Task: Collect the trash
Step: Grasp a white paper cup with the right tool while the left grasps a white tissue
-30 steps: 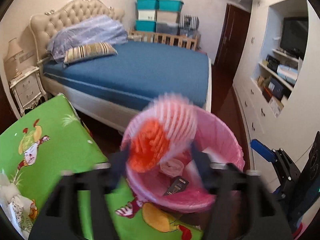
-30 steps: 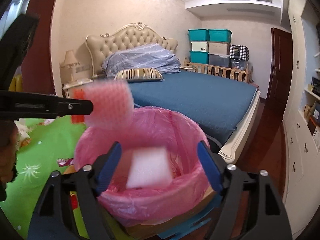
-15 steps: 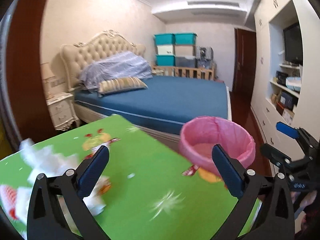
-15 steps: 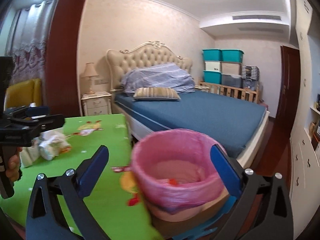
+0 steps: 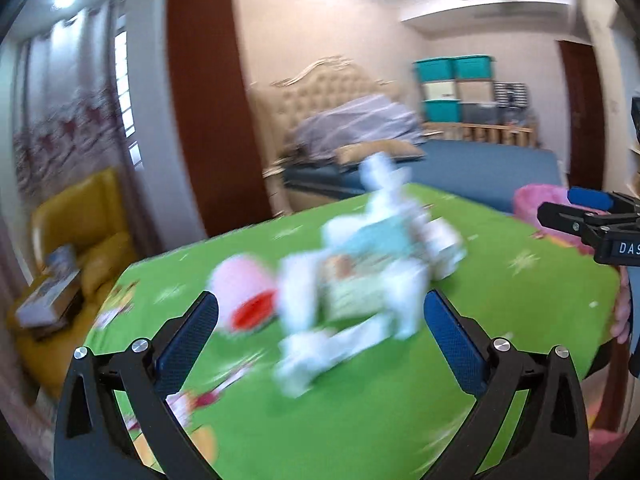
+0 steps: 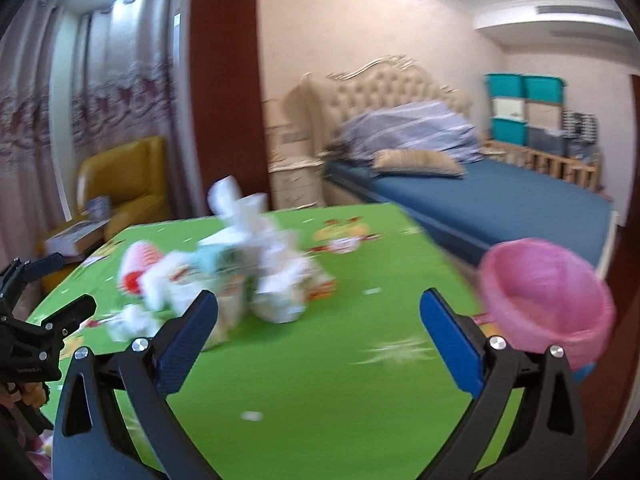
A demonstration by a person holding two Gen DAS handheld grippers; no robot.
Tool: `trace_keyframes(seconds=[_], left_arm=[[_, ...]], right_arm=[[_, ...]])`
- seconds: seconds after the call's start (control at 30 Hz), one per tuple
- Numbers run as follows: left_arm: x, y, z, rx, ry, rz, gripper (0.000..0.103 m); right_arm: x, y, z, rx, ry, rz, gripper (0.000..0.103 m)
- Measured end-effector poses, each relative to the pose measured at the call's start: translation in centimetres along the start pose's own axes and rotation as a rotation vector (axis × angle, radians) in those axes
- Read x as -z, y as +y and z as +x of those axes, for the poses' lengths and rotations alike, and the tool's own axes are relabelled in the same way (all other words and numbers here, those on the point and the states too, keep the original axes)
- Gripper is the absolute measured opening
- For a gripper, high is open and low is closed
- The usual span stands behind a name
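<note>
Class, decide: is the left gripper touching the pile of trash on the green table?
Apart. In the right wrist view the left gripper stands open to the left of the trash pile, with green table showing between them.

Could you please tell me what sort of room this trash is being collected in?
Most likely a home bedroom: a bed with a tufted headboard, a bedside cabinet and a yellow armchair stand behind the green table.

Bedroom w/ blue bed (image 6: pixel 500 196), tufted headboard (image 6: pixel 384 92), yellow armchair (image 6: pixel 120 176), curtains (image 6: pixel 100 92), teal bins (image 6: pixel 524 104)
</note>
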State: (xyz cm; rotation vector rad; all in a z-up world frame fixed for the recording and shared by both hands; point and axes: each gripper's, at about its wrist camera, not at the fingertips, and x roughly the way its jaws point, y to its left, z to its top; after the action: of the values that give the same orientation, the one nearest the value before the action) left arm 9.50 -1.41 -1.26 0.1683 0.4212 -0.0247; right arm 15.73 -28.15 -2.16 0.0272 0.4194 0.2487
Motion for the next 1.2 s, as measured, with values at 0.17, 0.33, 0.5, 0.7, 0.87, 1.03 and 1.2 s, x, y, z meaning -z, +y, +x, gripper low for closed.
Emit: trace_keyframes(seconds=[0.17,0.33,0.5,0.7,0.87,1.03,1.2], left_arm=[[2.5,5.0,0.1,-0.083,0.064,-0.069,0.096],[4.2,6.5,-0.2,-0.113,0.102,-0.101,0.096],[4.9,7.8,0.3,-0.111,0.130,-0.168,0.096],[4.9,8.2,1.1,-0.096,0.143,-0.206,0.096],[5.0,7.1,2.1,-0.069,0.183,-0.199,0.096],[4.6,5.8,3.0,-0.035,0.235,-0.176,0.096],[3.5,4.8,4.0,0.006,0.251,-0.192,0.096]], right_arm=[[0.8,5.5,3.1,-0.067,0.080,-0.097,0.098],[1.3,8.8,4.8,-0.079,0.133,-0.156,0.098],[1.4,10.2,7.3,-0.076,0.198,-0.181,0.093],[1.6,11.3,9.5,-0.063,0.233,-0.211,0.076],[2.1,11.5,11.0,-0.080,0.294,-0.209,0.069],[2.2,10.9,12.2,-0.109,0.342,-0.157,0.038],[2.3,9.9,11.1,-0.129,0.293,-0.147,0.033]])
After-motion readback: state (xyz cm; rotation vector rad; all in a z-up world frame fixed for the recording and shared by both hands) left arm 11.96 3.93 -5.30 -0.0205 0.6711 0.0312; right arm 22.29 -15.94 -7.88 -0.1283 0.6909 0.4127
